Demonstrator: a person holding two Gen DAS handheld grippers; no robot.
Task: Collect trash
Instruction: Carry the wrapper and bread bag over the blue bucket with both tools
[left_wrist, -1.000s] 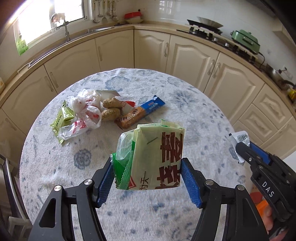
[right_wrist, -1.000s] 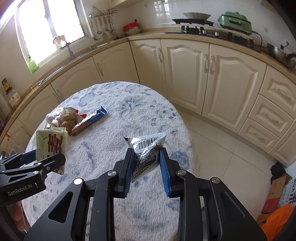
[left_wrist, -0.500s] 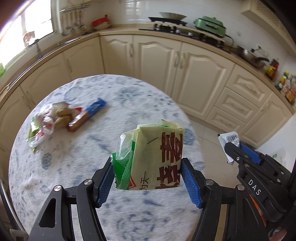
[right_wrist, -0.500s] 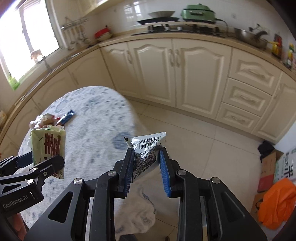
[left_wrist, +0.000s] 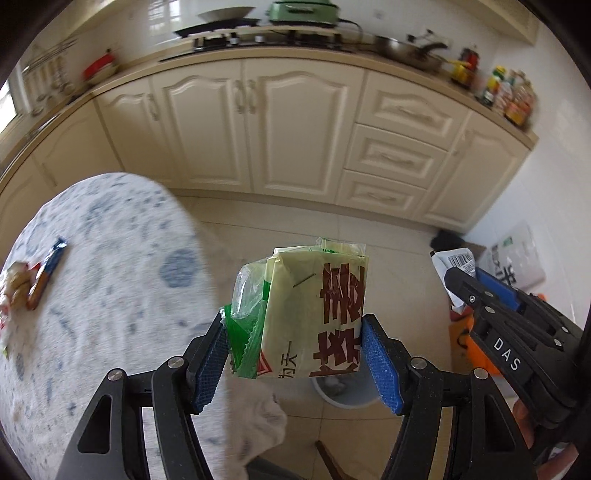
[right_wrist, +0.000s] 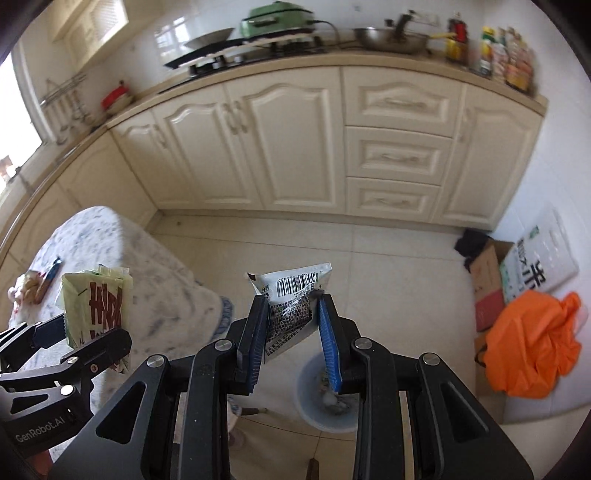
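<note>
Home kitchen: cream cabinets (right_wrist: 295, 147), gas hob (right_wrist: 236, 55), wok (right_wrist: 391, 40), condiment bottles (right_wrist: 506, 59).

Cream cabinets (right_wrist: 332, 147), pale tiled floor (right_wrist: 388, 258)

Bright daylight from window (right_wrist: 14, 122) at 9 o'clock, motion-blurred cabinets (left_wrist: 258, 122), fisheye-bent, dark-vignetted edges, glare on tiles.

Each gripper is built of matte black plastic arms with triangular cut-outs and silver round-head screws at the pivots. The left gripper (left_wrist: 295, 354) carries blue textured pads (left_wrist: 380, 363) on its fingers; the right gripper (right_wrist: 293, 341) carries the same. "DAS" is printed in white at 4 o'clock in the left wrist view, "GenRobot.AI" at 8 o'clock in the right.
</note>
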